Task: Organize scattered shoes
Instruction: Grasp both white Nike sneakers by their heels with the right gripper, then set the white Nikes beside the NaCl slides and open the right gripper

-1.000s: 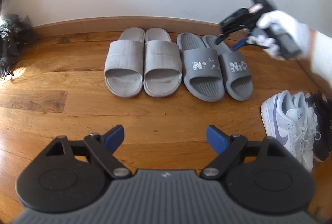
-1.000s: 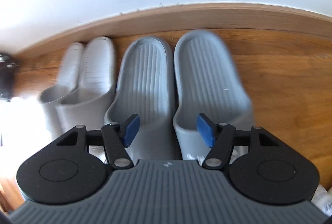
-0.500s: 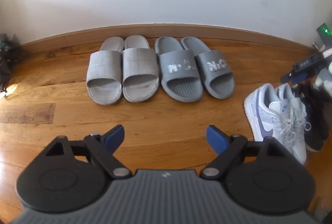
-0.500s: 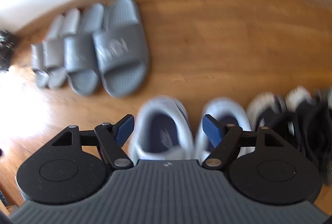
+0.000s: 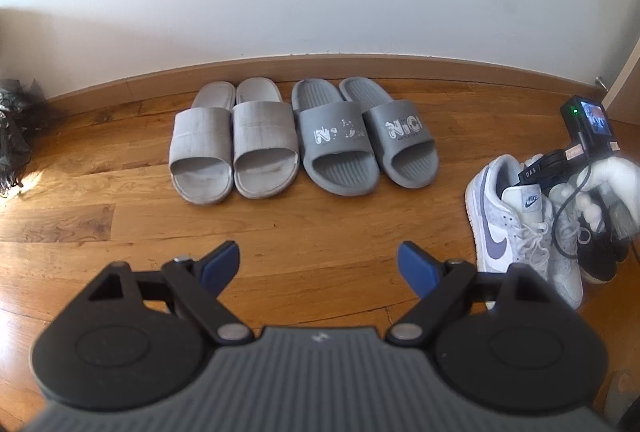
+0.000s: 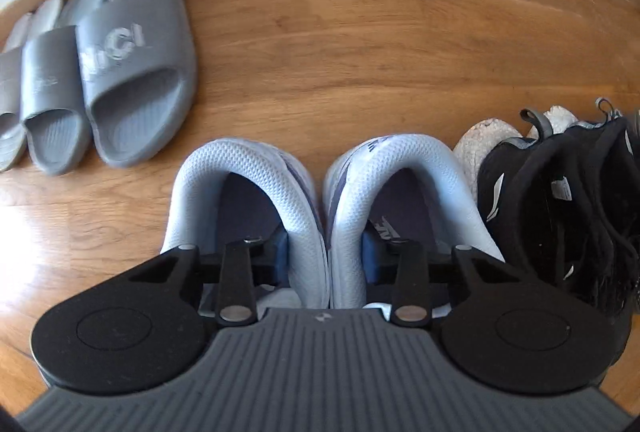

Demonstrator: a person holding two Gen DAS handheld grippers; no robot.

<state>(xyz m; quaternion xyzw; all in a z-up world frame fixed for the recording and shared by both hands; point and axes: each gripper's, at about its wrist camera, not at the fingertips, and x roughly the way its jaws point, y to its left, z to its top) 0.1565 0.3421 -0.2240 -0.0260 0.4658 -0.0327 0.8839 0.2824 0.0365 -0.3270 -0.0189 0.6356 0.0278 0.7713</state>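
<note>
Two pale grey-and-purple sneakers (image 6: 200,184) stand side by side on the wood floor. My right gripper (image 6: 326,256) has one finger inside each sneaker and is shut on their two inner collars, pressed together. The left wrist view shows the same sneakers (image 5: 496,228) at the right, with a gloved hand (image 5: 612,180) holding that gripper over them. My left gripper (image 5: 320,264) hangs open over bare floor, holding nothing. Light grey slides (image 5: 236,140) and dark grey slides (image 5: 360,136) sit paired against the baseboard.
Black shoes (image 6: 560,192) lie just right of the sneakers, touching them. A dark bundle (image 5: 12,136) sits at the far left by the wall. A door edge (image 5: 624,72) rises at the far right. Open floor (image 6: 360,32) lies between the slides and the sneakers.
My right gripper left the dark slides, swung right to the sneakers, dropped into their openings and closed on the inner collars. The left gripper backed away a little and stays open.
</note>
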